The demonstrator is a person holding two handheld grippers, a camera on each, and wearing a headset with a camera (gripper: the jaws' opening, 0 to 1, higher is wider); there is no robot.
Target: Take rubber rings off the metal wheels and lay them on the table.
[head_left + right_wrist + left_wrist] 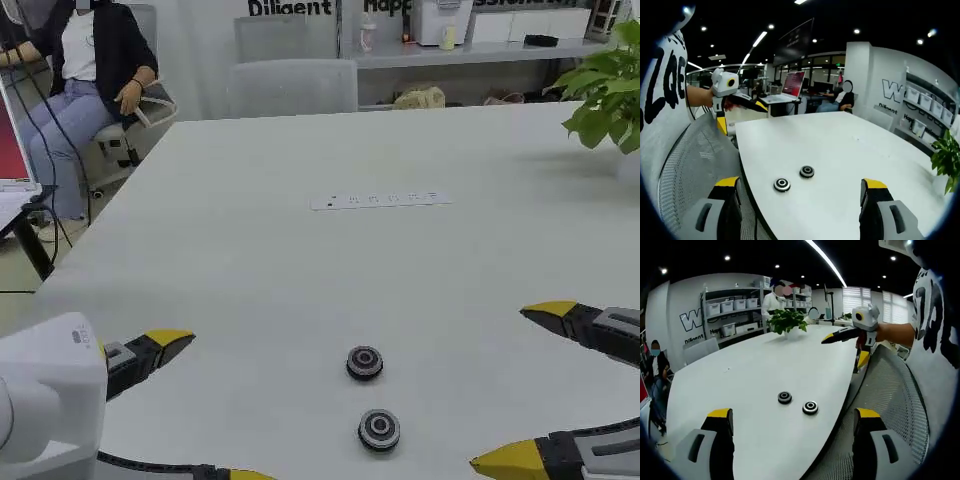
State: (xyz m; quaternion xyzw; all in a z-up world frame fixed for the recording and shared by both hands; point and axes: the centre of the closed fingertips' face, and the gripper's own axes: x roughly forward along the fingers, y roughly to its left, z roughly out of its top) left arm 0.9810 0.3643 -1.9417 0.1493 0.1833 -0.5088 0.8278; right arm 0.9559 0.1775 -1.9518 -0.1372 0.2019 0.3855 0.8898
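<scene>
Nothing started: both wheels (379,430) wear their rings (350,363).
My left gripper (205,408) and right gripper (520,386) hang wide open, empty — all stripping remains.

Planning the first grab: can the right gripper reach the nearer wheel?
Probably yes: the right gripper is open, and bare table lies between it and the nearer wheel.

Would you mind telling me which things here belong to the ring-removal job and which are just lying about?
For the job:
- far wheel and near wheel, dark rubber rings on both
- left gripper and right gripper, both open
- table, where the rings go

Just about:
- potted plant
- socket strip in the tabletop
- grey chair
- seated person
</scene>
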